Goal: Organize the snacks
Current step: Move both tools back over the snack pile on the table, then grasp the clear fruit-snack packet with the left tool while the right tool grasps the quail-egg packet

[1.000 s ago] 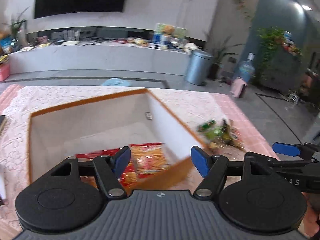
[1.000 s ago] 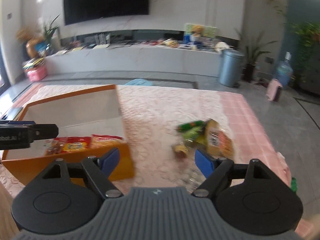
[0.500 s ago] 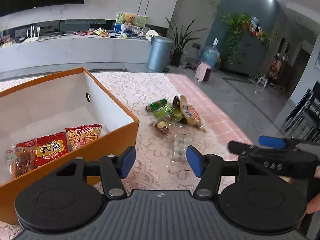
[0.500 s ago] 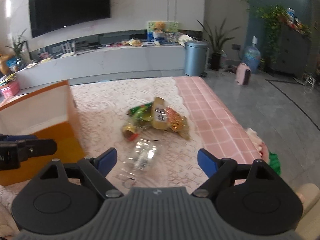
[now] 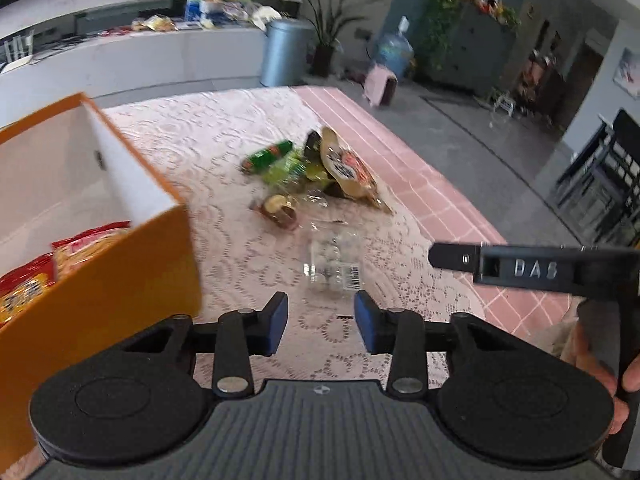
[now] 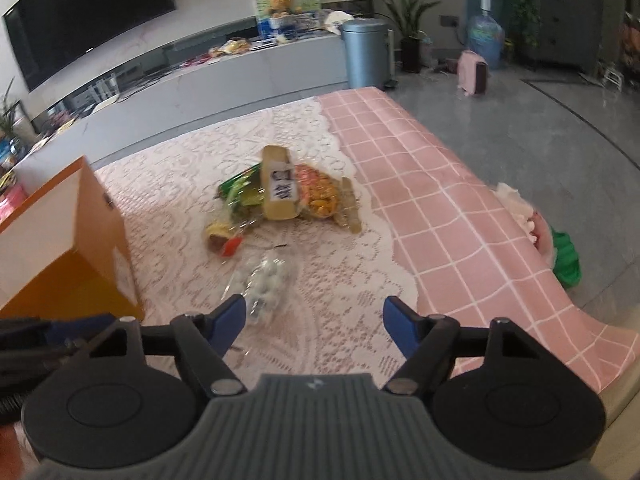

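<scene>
An orange box (image 5: 120, 276) with a white inside stands at the left and holds red and yellow snack packets (image 5: 48, 268). A pile of snack packets (image 5: 316, 168) lies on the lace cloth; it also shows in the right wrist view (image 6: 288, 192). A clear bag of white balls (image 5: 334, 264) lies just ahead of my left gripper (image 5: 320, 322), which is open and empty. My right gripper (image 6: 314, 326) is open and empty; the clear bag (image 6: 266, 276) lies near its left finger. The box corner (image 6: 80, 248) is to its left.
The table carries a pink checked cloth (image 6: 440, 216) under the lace, with its edge at the right. A green and red thing (image 6: 560, 252) lies past that edge. A grey bin (image 6: 366, 52) and a long counter (image 6: 200, 88) stand behind.
Both grippers have swung right, from over the box towards the loose snack pile. The clear bag now lies close in front of both. Both stay open.
</scene>
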Available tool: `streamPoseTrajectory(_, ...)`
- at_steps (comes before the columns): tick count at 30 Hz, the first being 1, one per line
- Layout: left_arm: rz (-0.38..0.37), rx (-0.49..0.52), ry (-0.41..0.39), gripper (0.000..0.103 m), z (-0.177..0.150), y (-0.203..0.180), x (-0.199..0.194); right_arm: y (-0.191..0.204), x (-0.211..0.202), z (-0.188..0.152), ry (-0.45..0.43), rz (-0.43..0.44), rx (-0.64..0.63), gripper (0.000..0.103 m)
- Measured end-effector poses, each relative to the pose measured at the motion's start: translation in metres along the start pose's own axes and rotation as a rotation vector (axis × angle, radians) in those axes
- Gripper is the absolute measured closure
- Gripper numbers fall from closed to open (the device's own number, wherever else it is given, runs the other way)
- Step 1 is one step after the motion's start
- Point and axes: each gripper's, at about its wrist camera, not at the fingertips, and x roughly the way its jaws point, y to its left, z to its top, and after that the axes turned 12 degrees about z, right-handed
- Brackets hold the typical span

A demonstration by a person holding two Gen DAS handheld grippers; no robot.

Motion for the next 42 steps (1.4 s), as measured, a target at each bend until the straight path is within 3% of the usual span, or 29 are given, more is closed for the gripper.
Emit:
streamPoseTrajectory(4, -0.012, 0.007, 0.004, 0.035, 0.009, -0.010, 0.018, -0.011, 0.006, 0.007, -0.013, -0.007, 0.028, 0.030)
streamPoseTrajectory(9, -0.005, 0.019, -0.014, 0.034, 0.018, -0.016, 0.029, -0.026, 0.019, 0.011, 0.008, 0.003, 0.091, 0.030)
streamPoseTrajectory(14, 0.050, 0.010, -0.054, 0.034, 0.040, -0.011, 0.023, -0.031, 0.036, 0.015, 0.032, 0.015, 0.123, 0.030)
streamPoseTrajectory(16, 0.077, 0.020, -0.027, 0.035, 0.051, -0.011, 0.025, -0.032, 0.043, 0.016, 0.044, 0.015, 0.129, 0.030)
streamPoseTrajectory(17, 0.078, 0.018, -0.005, 0.041, 0.057, -0.010, 0.029, -0.032, 0.047, 0.016, 0.050, 0.020, 0.128, 0.030)
streamPoseTrajectory(20, 0.076, -0.014, 0.069, 0.041, 0.072, -0.006, 0.044, -0.029, 0.054, 0.018, 0.059, 0.036, 0.118, 0.030)
streamPoseTrajectory(23, 0.126, -0.033, 0.138, 0.041, 0.083, -0.005, 0.062, -0.029, 0.059, 0.019, 0.056, 0.048, 0.123, 0.030)
streamPoseTrajectory(29, 0.172, -0.156, 0.252, 0.041, 0.100, 0.006, 0.102, -0.025, 0.068, 0.019, 0.049, 0.058, 0.105, 0.030)
streamPoseTrajectory(36, 0.206, -0.193, 0.291, 0.044, 0.101, 0.008, 0.130, -0.025, 0.084, 0.021, 0.082, 0.065, 0.115, 0.030)
streamPoseTrajectory(42, 0.209, -0.159, 0.287, 0.048, 0.099, 0.002, 0.135, -0.022, 0.089, 0.020, 0.100, 0.059, 0.104, 0.030)
